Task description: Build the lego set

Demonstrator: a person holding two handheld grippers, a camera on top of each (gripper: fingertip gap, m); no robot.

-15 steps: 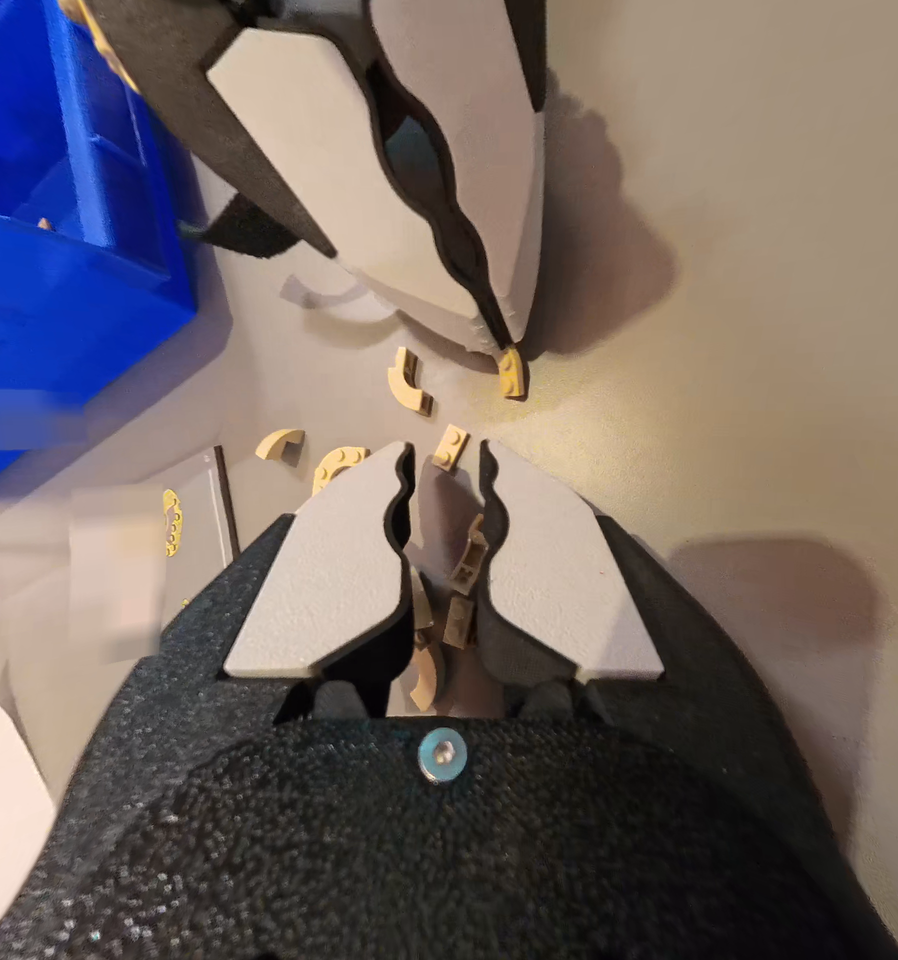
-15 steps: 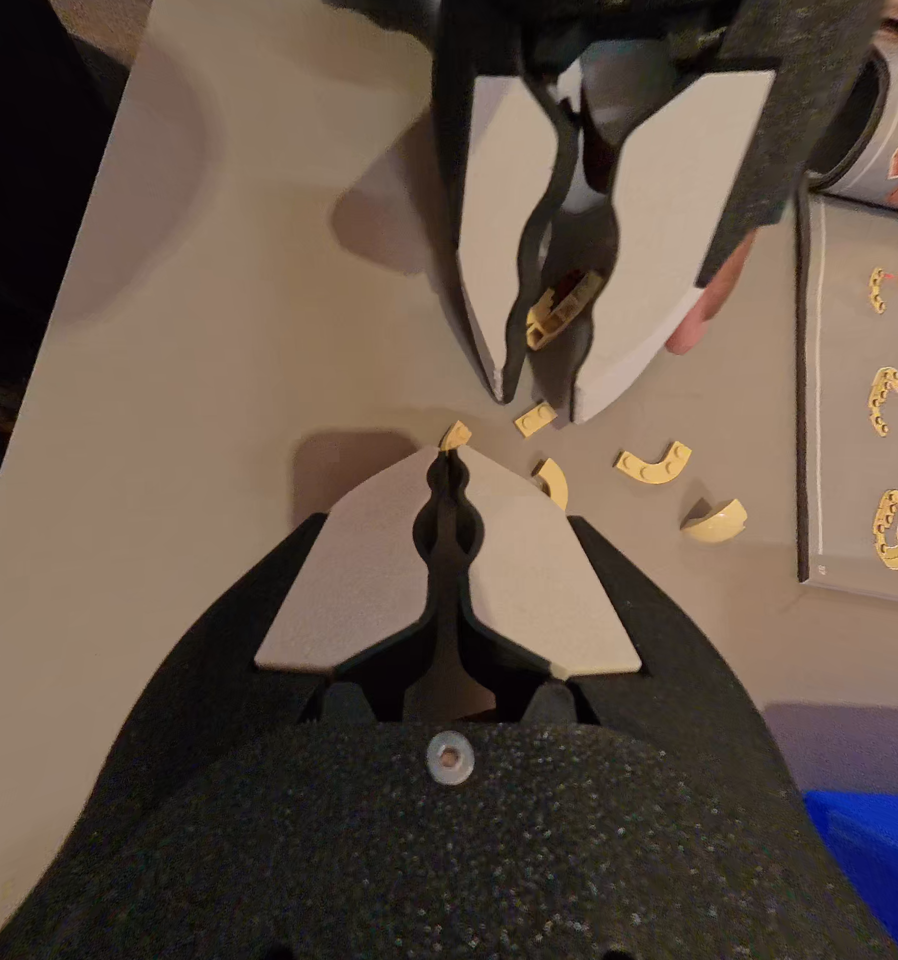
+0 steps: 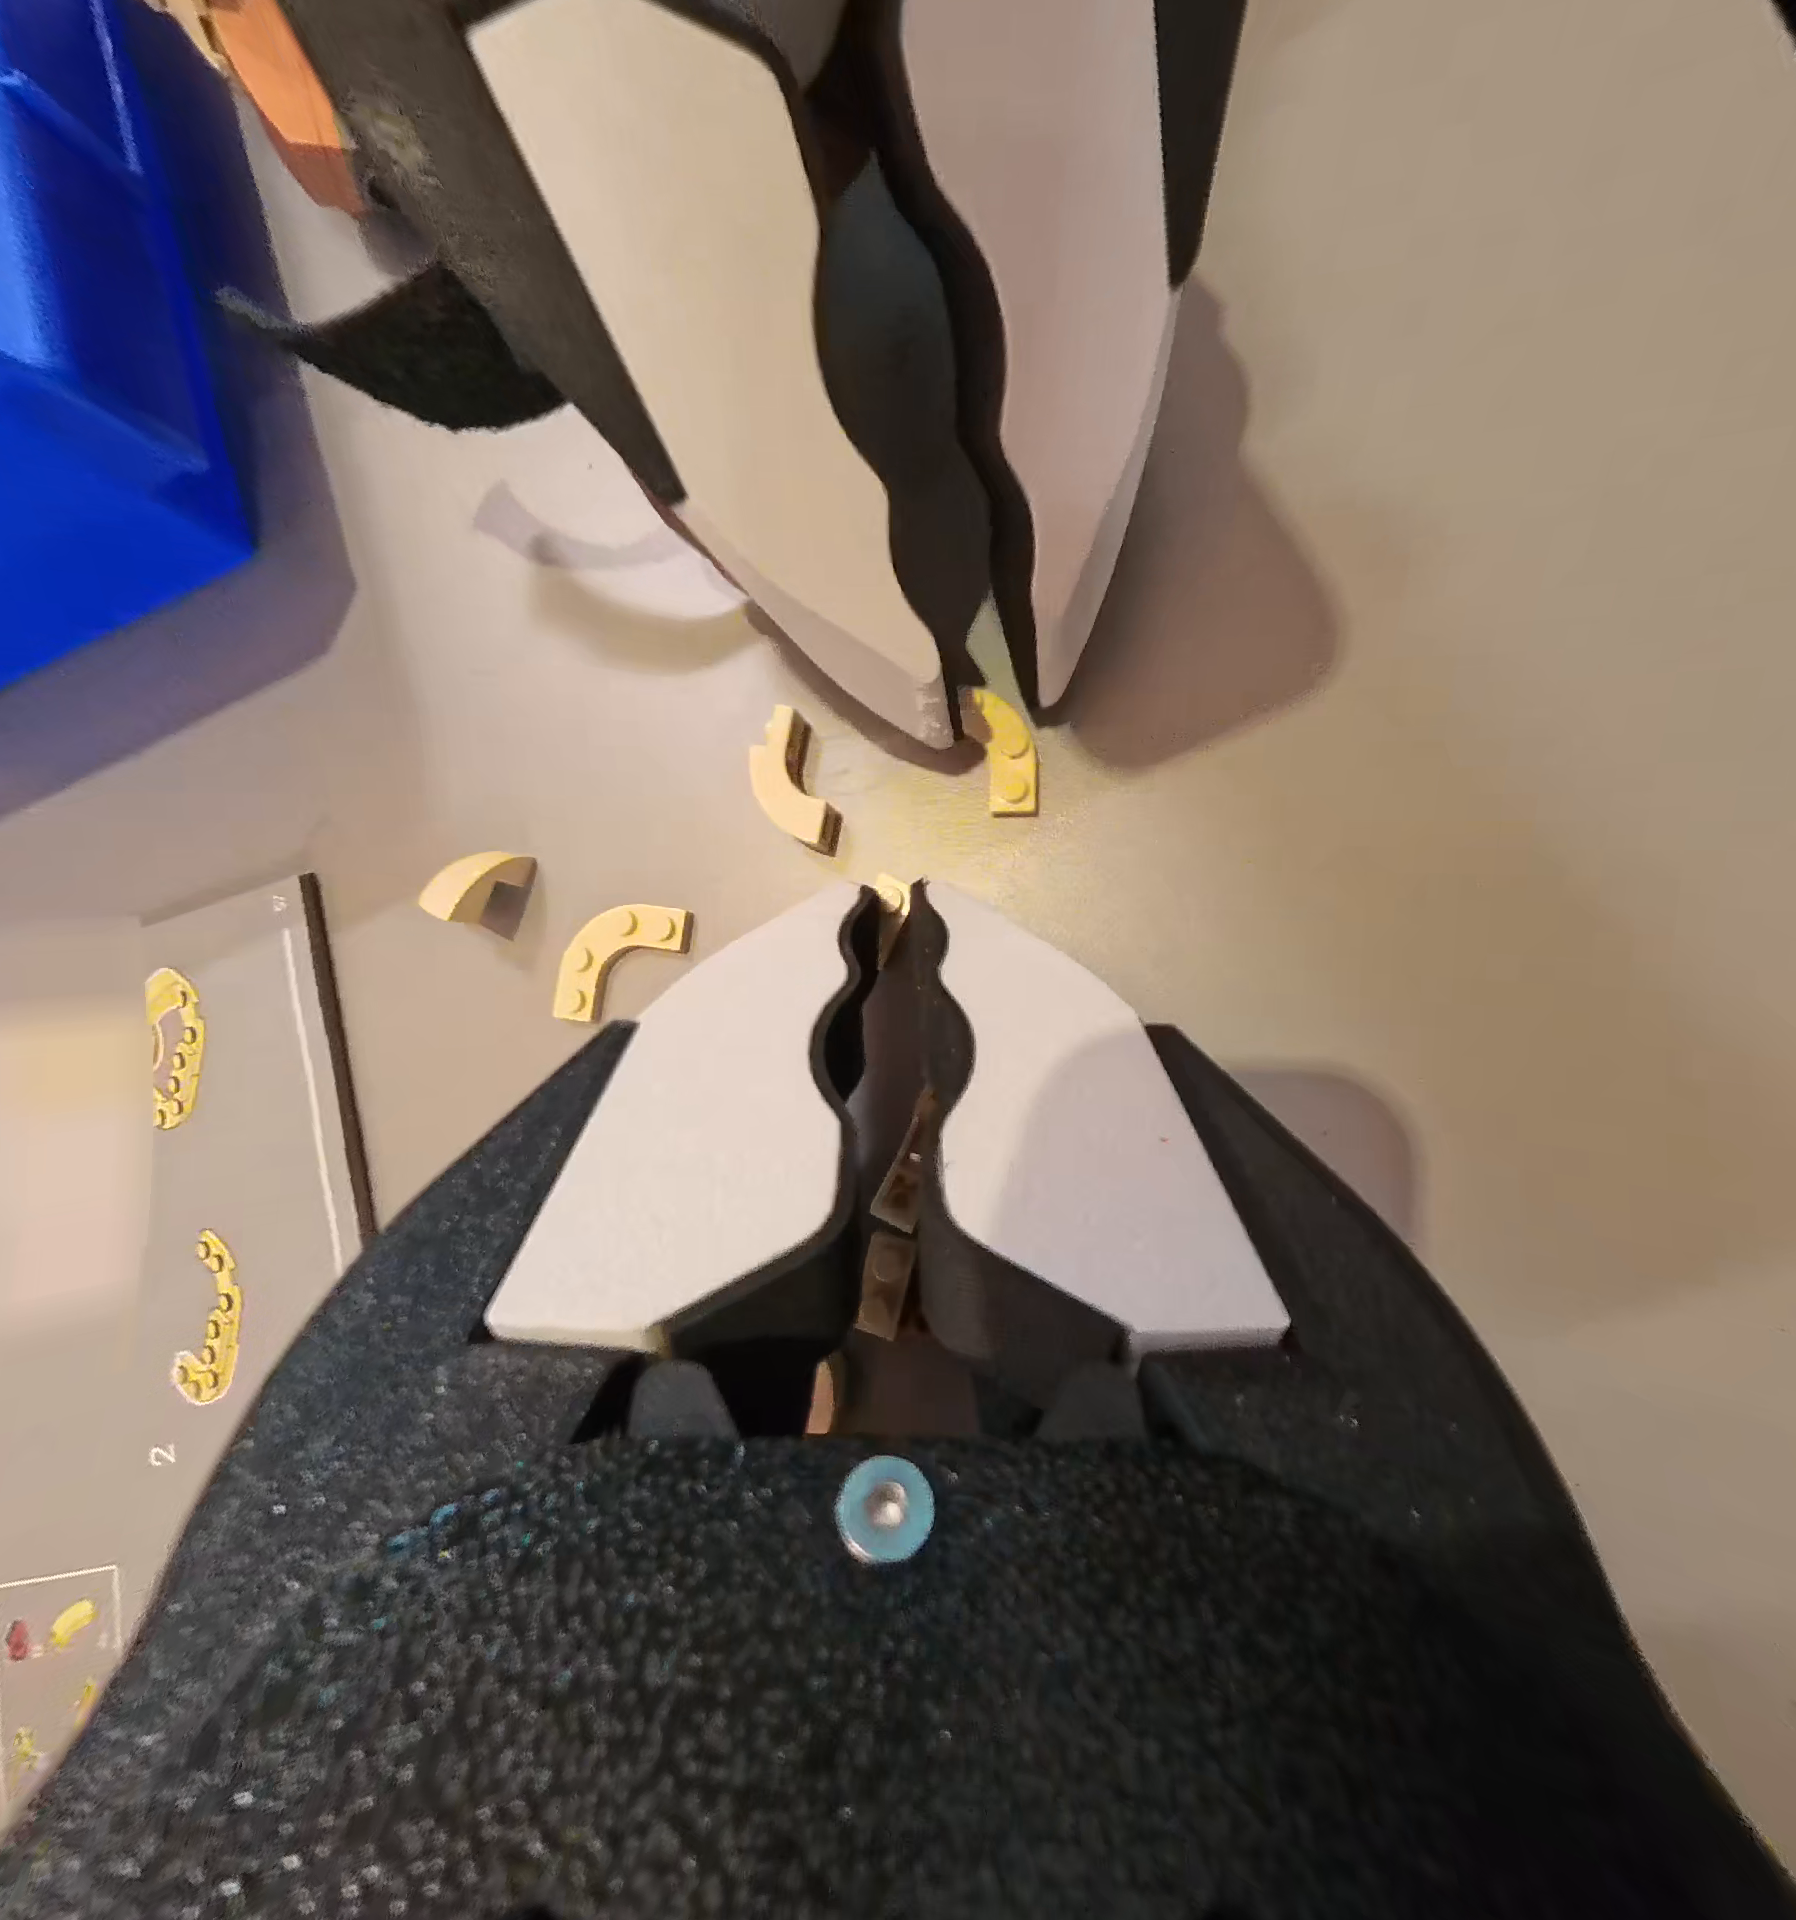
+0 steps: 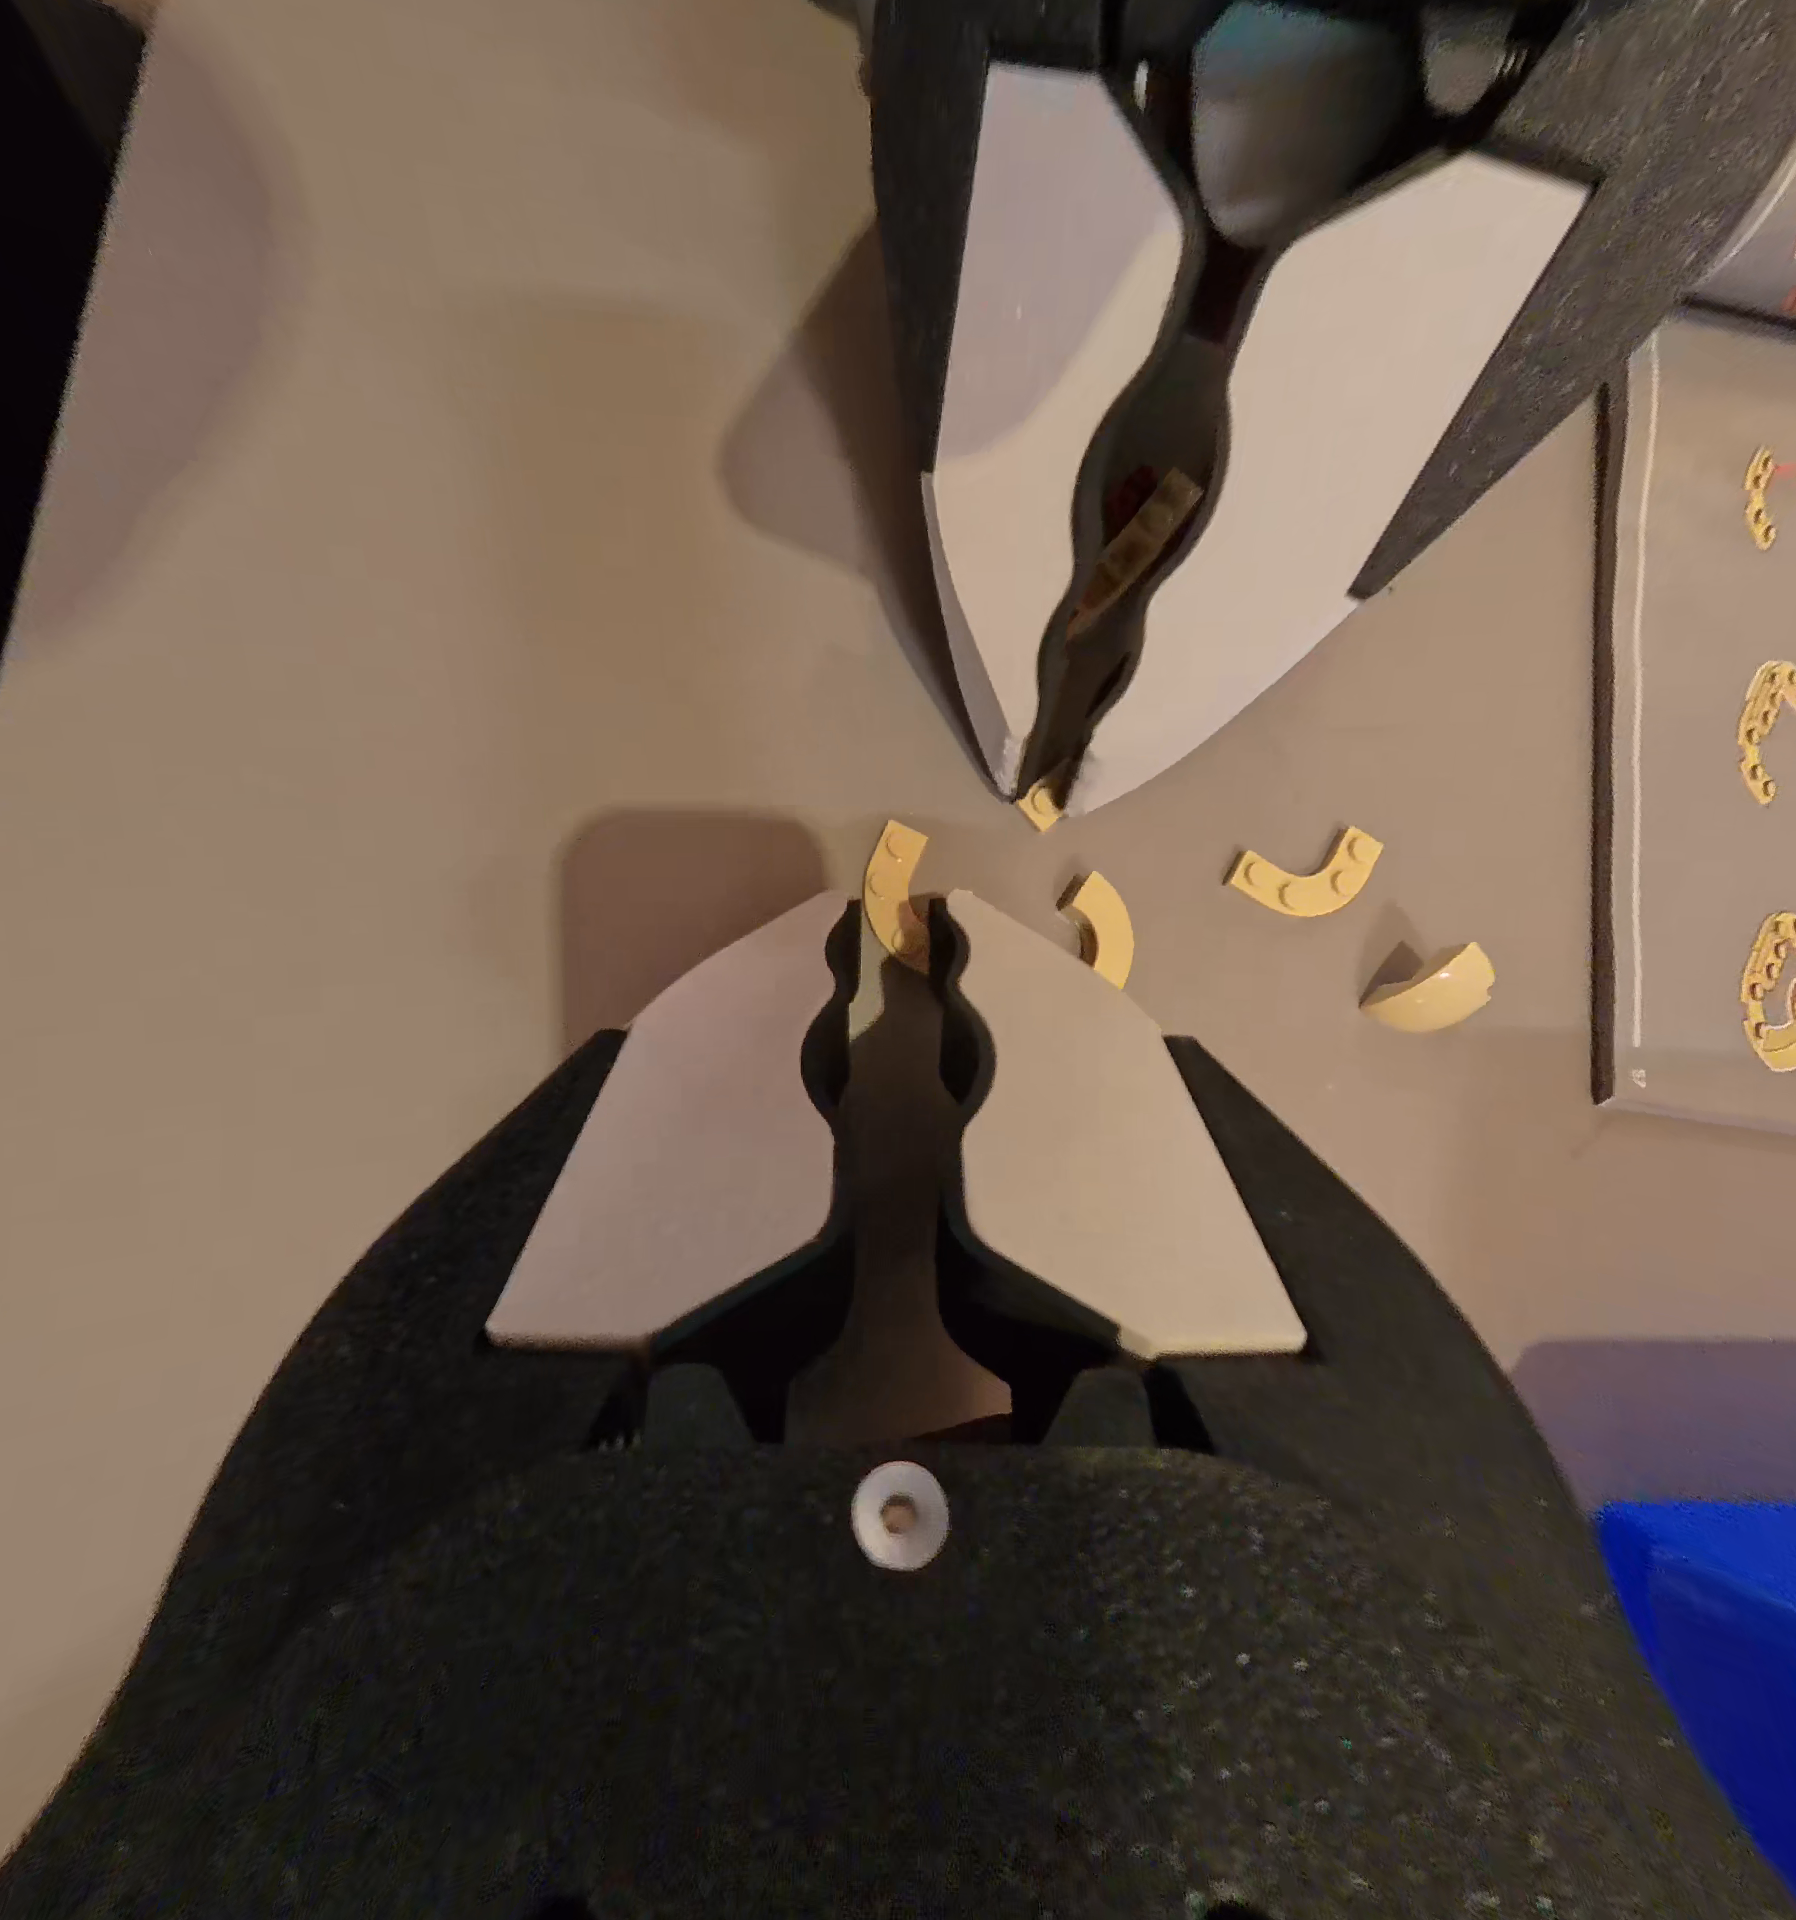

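1. tan bricks lie scattered on the desk [image 4: 354,727] between your two claws.
2. your left claw [image 3: 899,902] is nearly closed, pinching a small tan plate [image 3: 892,894] at its tips; more tan pieces sit deeper between its fingers.
3. your right claw [image 4: 899,914] is slightly parted around one end of a curved tan plate [image 4: 889,868] lying on the desk; you cannot tell whether the pads press on it.
4. just beside it lies a curved tan arch piece [image 4: 1107,925], then another curved studded plate [image 4: 1309,878] and a domed tan piece [image 4: 1434,987].
5. an instruction booklet [image 4: 1704,935] lies at the desk's edge, and a blue bin [image 3: 63,364] stands near it.
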